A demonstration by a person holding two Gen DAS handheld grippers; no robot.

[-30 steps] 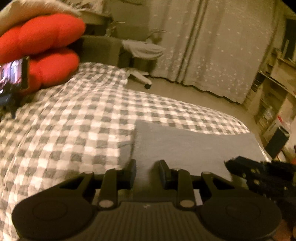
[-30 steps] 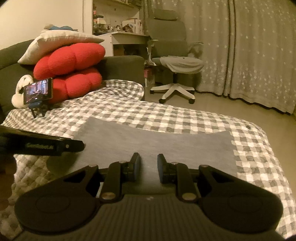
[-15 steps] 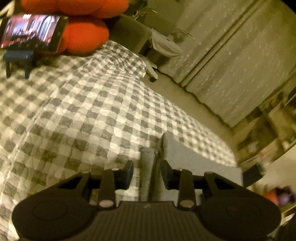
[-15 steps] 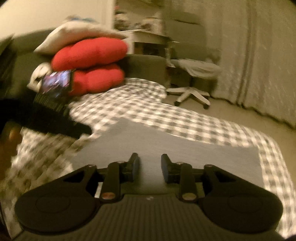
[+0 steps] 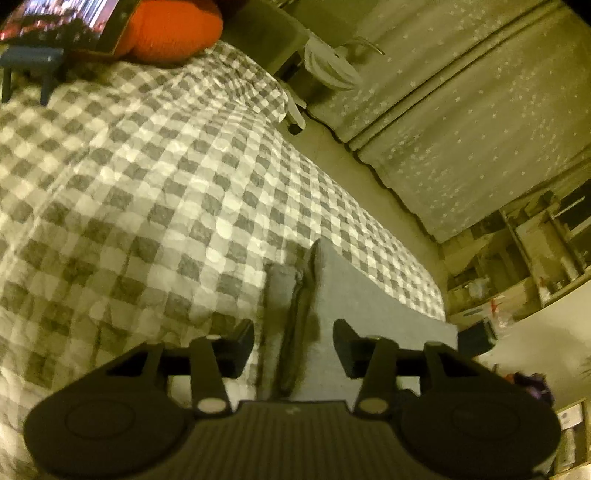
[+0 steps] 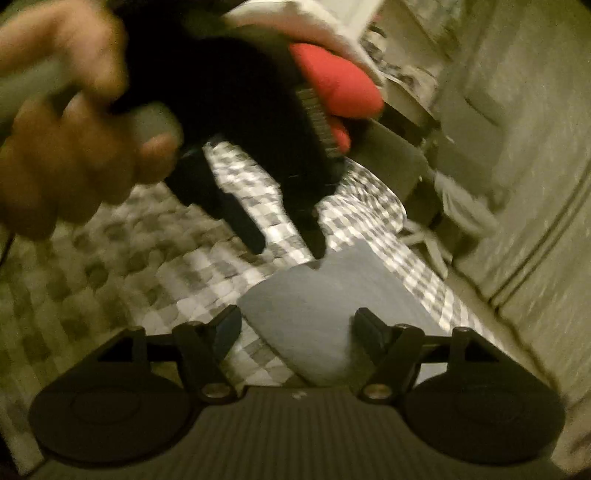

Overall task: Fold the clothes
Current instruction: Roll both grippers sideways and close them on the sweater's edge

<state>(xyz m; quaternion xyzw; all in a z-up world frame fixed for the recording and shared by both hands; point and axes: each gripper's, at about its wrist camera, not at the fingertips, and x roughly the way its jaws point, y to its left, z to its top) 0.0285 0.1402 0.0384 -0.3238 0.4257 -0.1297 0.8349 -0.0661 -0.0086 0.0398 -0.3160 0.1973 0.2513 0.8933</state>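
The left gripper [image 5: 293, 345] hangs low over the bed with its jaws opening; the pads stand clear of the cloth, one on each side of a raised fold. That fold belongs to the grey garment [image 5: 354, 295], which lies flat just ahead of and beneath the fingers, its thick folded edge running away from the gripper and to its right. Past the cloth on every side spreads the checked bedspread [image 5: 155, 184]. Far ahead to the left sits a red cushion [image 5: 173, 29] with a lit phone [image 5: 66, 22] propped on a small blue stand [image 5: 29, 62] in front of it. To the right a star-dotted curtain [image 5: 461, 122] hangs.

The right gripper [image 6: 297, 328] is also opening, jaws wide apart, with a rounded corner of the same garment [image 6: 317, 295] lying between them untouched by either pad. Directly ahead of it the left gripper [image 6: 288, 243] reaches down to the cloth's far end, held by a blurred hand [image 6: 70, 140] at upper left.
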